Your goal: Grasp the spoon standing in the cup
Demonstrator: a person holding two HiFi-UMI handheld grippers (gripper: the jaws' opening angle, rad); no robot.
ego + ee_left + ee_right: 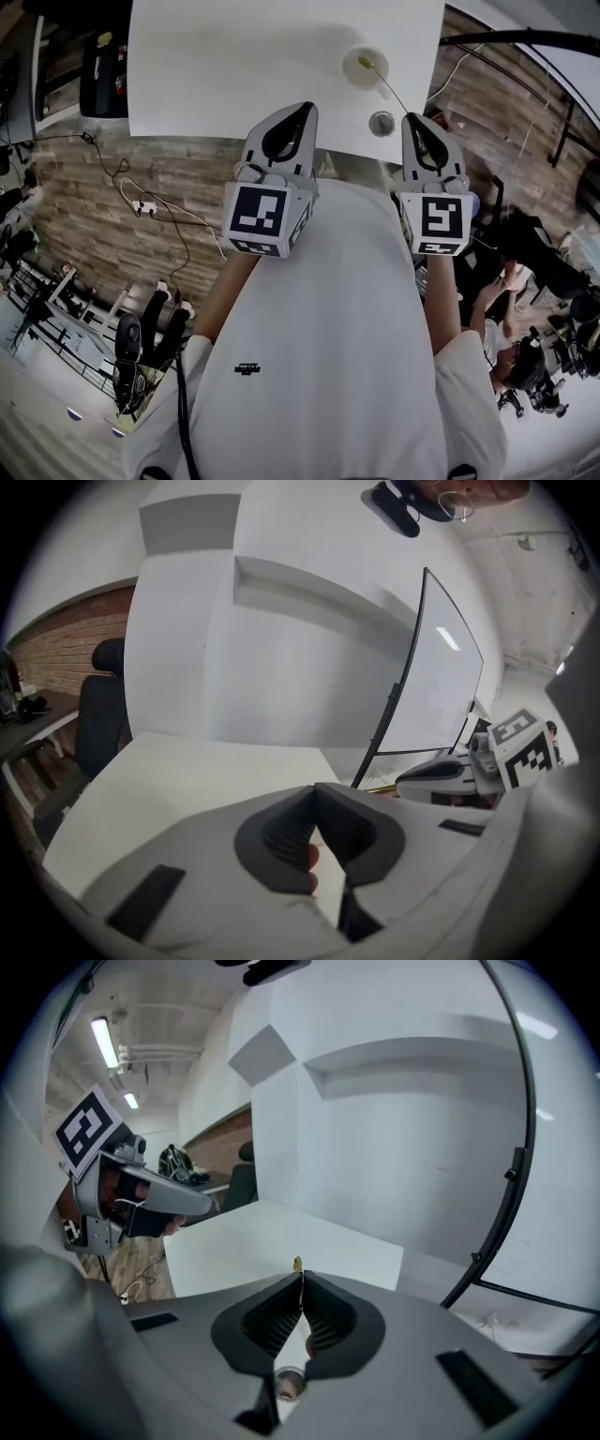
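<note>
A pale cup [365, 67] stands on the white table [234, 66] at its right side. A thin gold spoon [386, 88] leans out of the cup toward me. My right gripper [411, 116] is shut on the spoon's handle; in the right gripper view the gold tip [297, 1264] pokes up between the closed pads of that gripper [300, 1277]. My left gripper [305, 107] hovers over the table's near edge, left of the cup, and its jaws [315, 789] are shut with nothing in them.
A small grey round piece [382, 123] lies on the table just left of the right gripper's tips and shows again below them [289, 1384]. A black curved stand [403, 686] rises behind the table. A dark chair [101, 714] is at the table's far left. Cables [150, 206] lie on the wooden floor.
</note>
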